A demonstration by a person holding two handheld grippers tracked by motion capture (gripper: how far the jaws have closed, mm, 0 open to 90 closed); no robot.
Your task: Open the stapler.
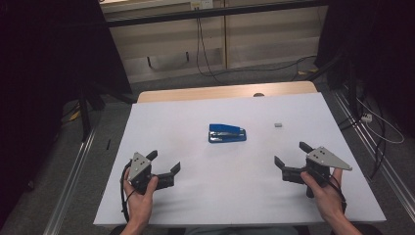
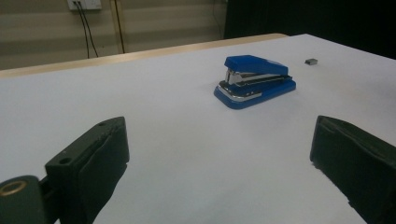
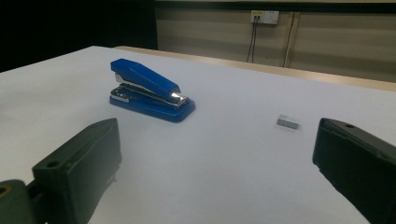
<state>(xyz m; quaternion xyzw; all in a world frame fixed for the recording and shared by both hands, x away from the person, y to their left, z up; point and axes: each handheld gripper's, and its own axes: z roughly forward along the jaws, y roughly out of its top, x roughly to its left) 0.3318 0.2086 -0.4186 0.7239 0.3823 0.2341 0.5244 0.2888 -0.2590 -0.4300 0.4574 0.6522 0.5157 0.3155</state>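
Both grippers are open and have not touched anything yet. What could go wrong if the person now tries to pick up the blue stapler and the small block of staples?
1. The staple block is tiny and lies flat on the white table; the right gripper may push it away instead of pinching it.
2. The blue stapler has a sloping, hinged top; a squeeze from the left gripper could press it shut or let it slip.
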